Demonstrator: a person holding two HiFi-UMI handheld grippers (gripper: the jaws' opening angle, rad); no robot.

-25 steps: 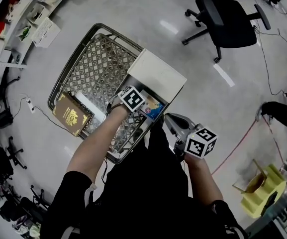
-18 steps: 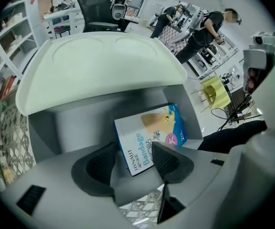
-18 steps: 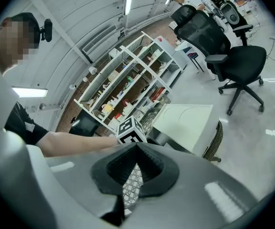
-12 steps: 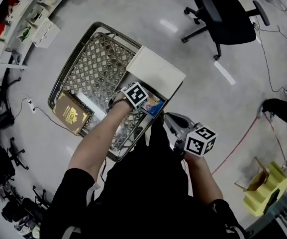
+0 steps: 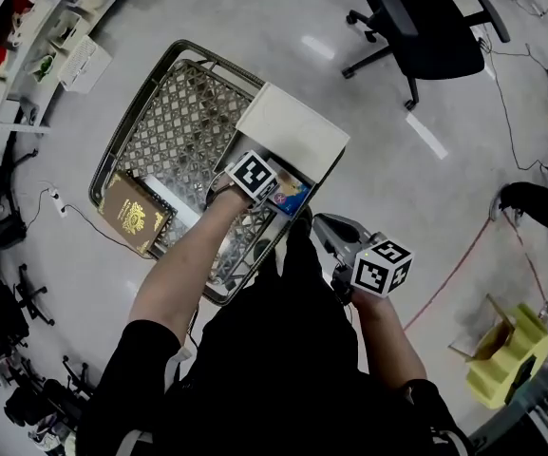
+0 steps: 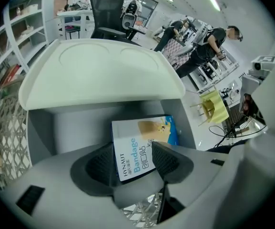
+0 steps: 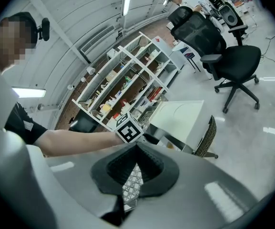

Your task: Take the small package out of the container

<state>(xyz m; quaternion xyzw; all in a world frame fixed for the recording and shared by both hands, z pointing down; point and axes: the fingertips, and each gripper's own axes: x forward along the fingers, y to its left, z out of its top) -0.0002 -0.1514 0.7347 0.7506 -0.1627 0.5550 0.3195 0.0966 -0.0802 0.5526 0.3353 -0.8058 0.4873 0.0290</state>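
The left gripper (image 6: pixel 135 159) pinched the small package (image 6: pixel 144 136), a light, stiff, probably crushable carton best held across its flat faces; the right gripper (image 7: pixel 131 173) sat closed, empty.

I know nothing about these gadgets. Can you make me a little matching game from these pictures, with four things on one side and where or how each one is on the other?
Things:
1. bandage box
2. gold box
3. chair
4. right gripper

Place or state:
A. on the floor, away from the cart
B. holds nothing
C. between the left gripper's jaws
D. lying in the cart

Pairs: 1-C, 2-D, 3-A, 4-B
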